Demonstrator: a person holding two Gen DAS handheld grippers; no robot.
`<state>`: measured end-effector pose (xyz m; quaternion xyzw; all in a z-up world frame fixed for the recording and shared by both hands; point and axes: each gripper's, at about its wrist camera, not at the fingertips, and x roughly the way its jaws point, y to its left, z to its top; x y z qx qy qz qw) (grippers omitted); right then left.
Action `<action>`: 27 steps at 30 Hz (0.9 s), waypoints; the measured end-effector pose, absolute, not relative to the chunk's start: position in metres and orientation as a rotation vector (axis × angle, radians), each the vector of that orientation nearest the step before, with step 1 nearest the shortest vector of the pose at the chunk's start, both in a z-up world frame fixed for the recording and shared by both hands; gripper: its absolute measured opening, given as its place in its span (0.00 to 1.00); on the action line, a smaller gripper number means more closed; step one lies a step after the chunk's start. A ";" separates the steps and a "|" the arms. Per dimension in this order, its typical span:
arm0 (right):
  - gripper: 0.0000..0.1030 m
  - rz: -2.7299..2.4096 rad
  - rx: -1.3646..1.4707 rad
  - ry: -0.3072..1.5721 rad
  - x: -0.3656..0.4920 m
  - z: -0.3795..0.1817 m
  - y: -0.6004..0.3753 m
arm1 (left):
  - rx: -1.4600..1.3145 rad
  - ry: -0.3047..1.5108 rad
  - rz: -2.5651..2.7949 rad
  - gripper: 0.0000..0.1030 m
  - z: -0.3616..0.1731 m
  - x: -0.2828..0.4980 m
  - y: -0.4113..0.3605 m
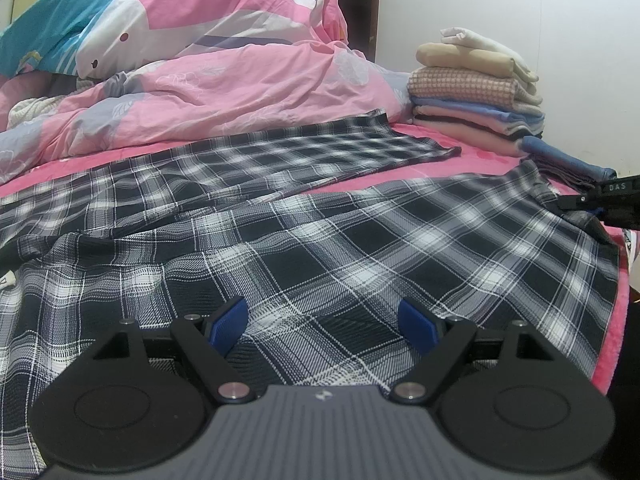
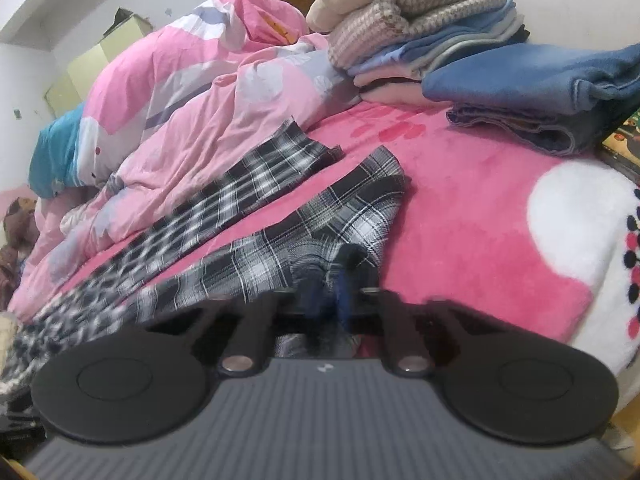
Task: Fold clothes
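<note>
My right gripper (image 2: 334,280) jaws pinch the plaid trousers' (image 1: 320,232) hem; left gripper (image 1: 322,322) jaws are spread; legs lie unfolded beside a folded stack (image 1: 476,92).

A rumpled pink duvet (image 1: 224,80) lies on a pink bed blanket (image 2: 460,208), beside a teal pillow (image 1: 48,36).

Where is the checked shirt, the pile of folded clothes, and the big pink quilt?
checked shirt (image 1: 320,248): left wrist view, its flat middle.
pile of folded clothes (image 1: 472,92): left wrist view, the checked layer.
pink quilt (image 2: 192,92): right wrist view, its rumpled top.
</note>
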<state>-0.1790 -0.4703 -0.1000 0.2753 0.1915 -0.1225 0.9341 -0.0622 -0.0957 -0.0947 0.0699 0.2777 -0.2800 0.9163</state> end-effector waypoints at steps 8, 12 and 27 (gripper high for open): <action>0.02 -0.408 0.642 0.192 -0.248 -0.087 -0.474 | 0.144 0.571 -0.576 0.81 -0.095 -0.063 -0.096; 0.01 -0.482 0.710 0.172 -0.265 -0.099 -0.482 | 0.145 0.572 -0.575 0.81 -0.095 -0.063 -0.096; 0.00 -0.665 0.802 0.211 -0.284 -0.125 -0.491 | 0.132 0.581 -0.577 0.81 -0.094 -0.062 -0.093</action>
